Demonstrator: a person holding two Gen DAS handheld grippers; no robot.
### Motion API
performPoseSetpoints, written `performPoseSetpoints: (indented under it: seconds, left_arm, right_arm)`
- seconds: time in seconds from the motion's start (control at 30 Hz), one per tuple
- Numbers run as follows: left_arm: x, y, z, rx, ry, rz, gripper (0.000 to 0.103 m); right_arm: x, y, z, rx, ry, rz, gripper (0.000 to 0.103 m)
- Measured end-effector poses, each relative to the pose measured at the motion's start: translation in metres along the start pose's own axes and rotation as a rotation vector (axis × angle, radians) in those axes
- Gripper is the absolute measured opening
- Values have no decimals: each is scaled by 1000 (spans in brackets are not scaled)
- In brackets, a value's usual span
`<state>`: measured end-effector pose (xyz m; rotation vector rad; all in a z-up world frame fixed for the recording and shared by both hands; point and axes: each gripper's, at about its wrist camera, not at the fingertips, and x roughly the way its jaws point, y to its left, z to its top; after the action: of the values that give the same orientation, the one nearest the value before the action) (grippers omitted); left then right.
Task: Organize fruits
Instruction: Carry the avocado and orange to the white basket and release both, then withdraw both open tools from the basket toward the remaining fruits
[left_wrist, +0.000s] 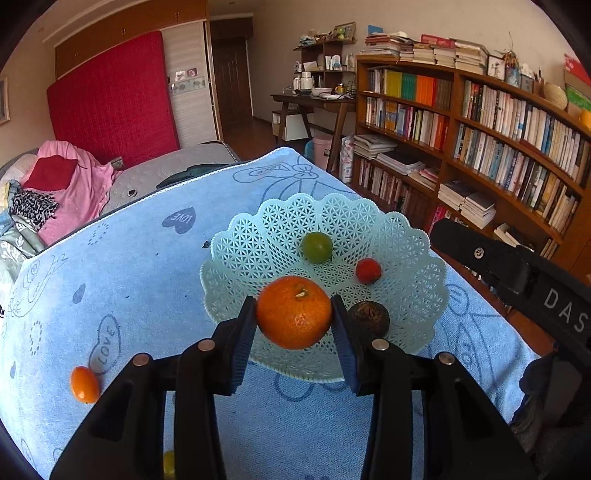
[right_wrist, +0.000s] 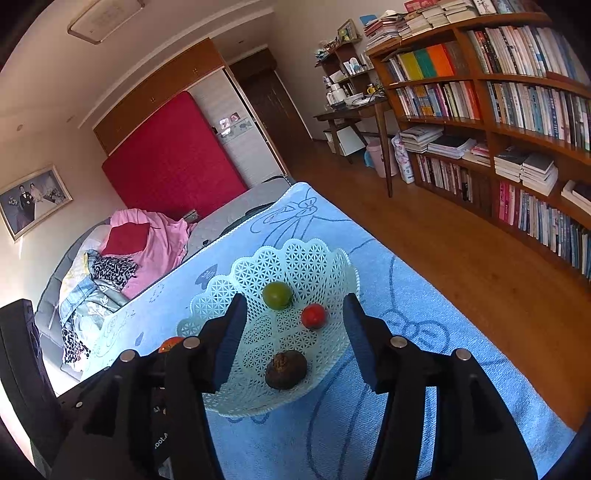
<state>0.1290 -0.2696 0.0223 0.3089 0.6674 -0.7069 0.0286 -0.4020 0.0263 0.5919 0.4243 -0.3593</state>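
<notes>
Left tongs (left_wrist: 294, 325): black arms, ribbed blue pads either side of a mandarin orange (left_wrist: 294, 312), held over the near rim of the basket. The pads sit at the fruit's flanks; whether they press it cannot be told.

Right tongs (right_wrist: 295, 341): same make, jaws standing apart with nothing between them, poised above the basket.

Loose fruit on the surface (left_wrist: 140, 266), which is covered in a pale blue terry cloth printed with hearts and bows: one small oval orange fruit, likely a kumquat (left_wrist: 85, 384), smooth-skinned, well to the left of the basket; a yellow item (left_wrist: 168, 463) at the lower frame edge, too cut off to name.

Basket (left_wrist: 406, 236): mint-green plastic, lattice-pierced, scalloped rim, shallow bowl shape. Contents: a dark brown, rough, wrinkled round fruit (right_wrist: 285, 369) nearest; a small glossy red tomato-like fruit (right_wrist: 314, 316) behind it; a smooth green round fruit (right_wrist: 277, 295) farthest.

Progress, as judged: three fruits are in, the mandarin is on the point of delivery, and at least the kumquat remains to collect.

Beyond: bed, red mattress against the wardrobe, bookshelves.
</notes>
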Motion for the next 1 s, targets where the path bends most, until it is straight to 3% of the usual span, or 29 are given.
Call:
performPoseSetpoints:
  seconds: [0.03, 0.07, 0.2, 0.5, 1.0]
  left_arm:
    - [-2, 3, 0, -14, -10, 6, 64]
    - [-4, 6, 0, -27, -26, 21, 71]
    - [-8, 22, 1, -71, -21, 53, 73]
    - [-27, 46, -2, -109, -43, 133, 88]
    - [-57, 90, -12, -159, -46, 223, 89]
  right_arm:
    - [-1, 0, 0, 6, -4, 0, 65]
    - [-1, -1, 0, 7, -5, -1, 65]
    - [-3, -1, -1, 13, -9, 0, 66]
    - [-8, 7, -4, 6, -13, 18, 72]
    - [-17, 31, -11, -45, -9, 67, 73]
